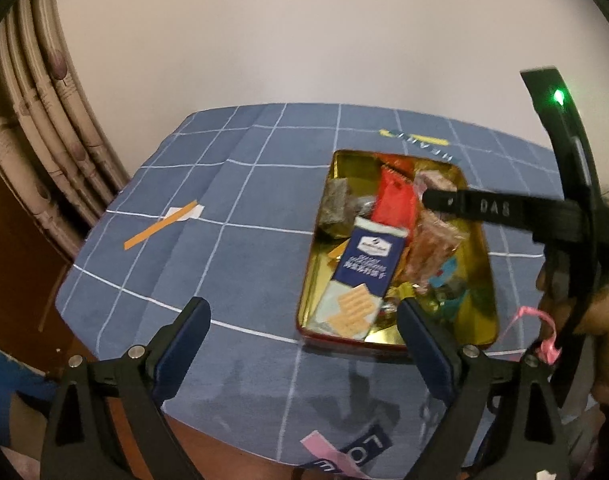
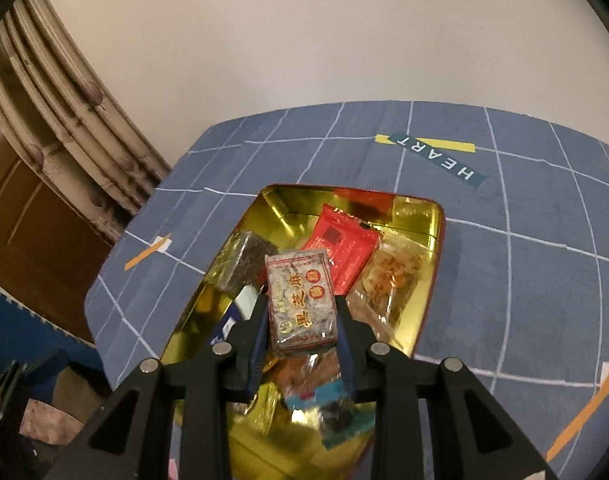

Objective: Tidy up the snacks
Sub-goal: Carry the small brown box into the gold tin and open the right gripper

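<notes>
A gold-lined tin tray [image 1: 489, 280] [image 2: 432, 240] with a red outer rim sits on the blue grid cloth and holds several wrapped snacks. Among them are a navy biscuit pack [image 1: 364, 264], a red packet [image 1: 396, 204] [image 2: 340, 244] and a dark cake in clear wrap [image 1: 334, 206] [image 2: 244, 260]. My right gripper [image 2: 302, 316] is shut on a clear-wrapped sesame cake packet [image 2: 300, 300] with red characters, held above the tray. In the left wrist view that gripper [image 1: 428, 196] reaches in from the right over the tray. My left gripper [image 1: 304, 316] stands open and empty near the tray's front left corner.
The blue cloth [image 1: 224, 208] covers a table that ends at a white wall. A curtain [image 1: 44, 120] and brown wood hang at the left. Printed labels lie on the cloth: "HEART" [image 2: 436, 156] behind the tray, an orange strip [image 1: 160, 226] to the left. A hand [image 1: 608, 320] holds the right gripper.
</notes>
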{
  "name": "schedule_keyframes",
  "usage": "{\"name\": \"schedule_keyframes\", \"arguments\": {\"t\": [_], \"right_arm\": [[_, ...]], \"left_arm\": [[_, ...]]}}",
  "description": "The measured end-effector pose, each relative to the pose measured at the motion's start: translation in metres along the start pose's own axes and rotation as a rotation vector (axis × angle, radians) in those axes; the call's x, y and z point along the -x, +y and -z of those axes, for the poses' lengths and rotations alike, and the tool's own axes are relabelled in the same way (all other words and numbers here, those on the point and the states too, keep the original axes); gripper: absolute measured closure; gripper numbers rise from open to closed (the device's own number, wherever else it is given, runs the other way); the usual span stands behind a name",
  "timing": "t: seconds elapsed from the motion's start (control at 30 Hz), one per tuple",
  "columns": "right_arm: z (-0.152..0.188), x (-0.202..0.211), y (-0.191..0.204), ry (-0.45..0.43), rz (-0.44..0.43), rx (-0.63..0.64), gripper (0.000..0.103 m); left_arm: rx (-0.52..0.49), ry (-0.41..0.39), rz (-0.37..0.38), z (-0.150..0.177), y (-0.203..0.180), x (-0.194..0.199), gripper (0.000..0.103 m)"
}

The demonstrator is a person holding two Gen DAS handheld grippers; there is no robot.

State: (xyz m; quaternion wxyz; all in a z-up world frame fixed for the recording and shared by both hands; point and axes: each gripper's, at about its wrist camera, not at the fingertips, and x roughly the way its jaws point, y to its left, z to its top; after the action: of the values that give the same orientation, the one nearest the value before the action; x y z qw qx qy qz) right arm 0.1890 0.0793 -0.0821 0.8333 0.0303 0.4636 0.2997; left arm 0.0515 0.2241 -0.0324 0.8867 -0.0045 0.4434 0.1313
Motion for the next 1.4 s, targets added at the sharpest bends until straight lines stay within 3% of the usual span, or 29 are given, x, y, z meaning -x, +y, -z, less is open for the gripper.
{"name": "schedule_keyframes", "arguments": {"t": [0.5,1.13,1.2,1.27,1.4], "right_arm": [[-0.009,-0.022,0.001,0.001,0.072,0.000,0.072],[-0.007,-0.015,0.002,-0.025,0.111,0.018,0.071],[-0.009,-0.012,0.003,-0.040,0.098,0.019,0.070],[-0.010,-0.007,0.005,-0.058,0.098,0.027,0.060],[-0.009,0.009,0.012,-0.102,0.075,0.054,0.059]], "left_arm": [[-0.009,0.003,0.050,0.002,0.000,0.003,0.010],[-0.033,-0.016,0.073,0.001,-0.006,0.007,0.010],[-0.033,-0.020,0.072,0.002,-0.006,0.007,0.010],[-0.034,-0.025,0.075,0.001,-0.006,0.007,0.010],[-0.036,-0.063,0.056,0.001,-0.007,0.013,0.010]]}}
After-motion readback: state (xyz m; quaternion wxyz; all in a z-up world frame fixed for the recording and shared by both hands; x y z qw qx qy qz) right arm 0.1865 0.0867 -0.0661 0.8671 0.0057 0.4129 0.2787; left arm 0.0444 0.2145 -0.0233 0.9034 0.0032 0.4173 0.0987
